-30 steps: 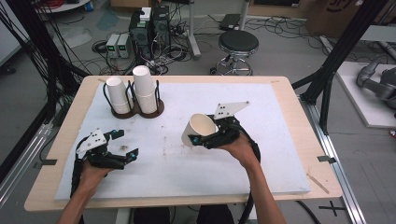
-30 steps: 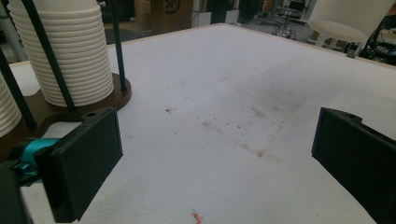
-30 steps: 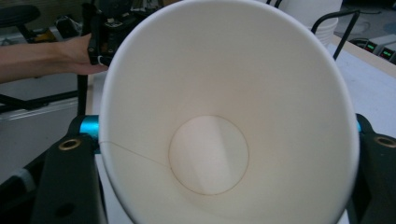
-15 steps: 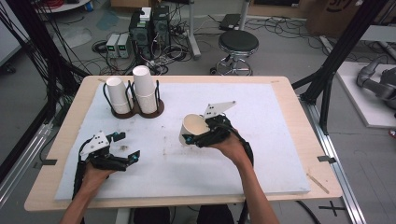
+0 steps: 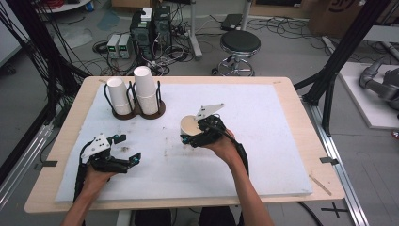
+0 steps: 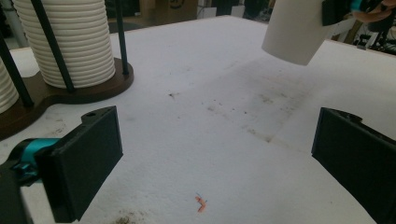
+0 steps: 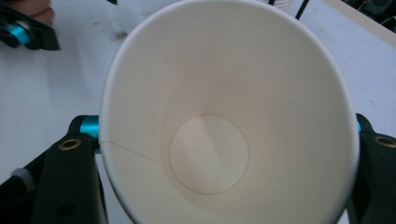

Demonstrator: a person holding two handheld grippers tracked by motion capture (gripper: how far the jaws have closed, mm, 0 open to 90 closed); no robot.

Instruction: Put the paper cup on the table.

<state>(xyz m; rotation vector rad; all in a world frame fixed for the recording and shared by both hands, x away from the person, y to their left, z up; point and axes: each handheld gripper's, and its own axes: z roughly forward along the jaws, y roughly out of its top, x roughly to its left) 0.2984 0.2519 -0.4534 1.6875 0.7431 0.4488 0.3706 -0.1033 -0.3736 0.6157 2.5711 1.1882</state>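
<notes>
Right now you're gripping a white paper cup [image 5: 190,127] w/ the right tongs [image 5: 203,134], jaws closed on its sides, one on each flank as the right gripper view is showing. The cup [image 7: 224,121] is being held mouth toward that camera, so you're looking straight down inside to its round bottom. From the high view, it's sitting tilted above the white mat [image 5: 263,141] near the desk [image 5: 291,89] centre, rim up and leaning away from your hand. In the left gripper view the same cup [image 6: 294,32] is hanging clear of the mat, base not touching.

Your left tongs [image 5: 123,150] are resting low near the front-left of the mat, jaws spread wide apart w/ nothing btwn them; the left gripper view is showing bare, lightly stained mat in the gap and a small red scrap [image 6: 201,203] lying there.

At back-left, a dark wooden holder [image 5: 141,112] w/ black rods is carrying two stacks of paper cups [image 5: 146,89], upside down, well apart from both tongs.
</notes>
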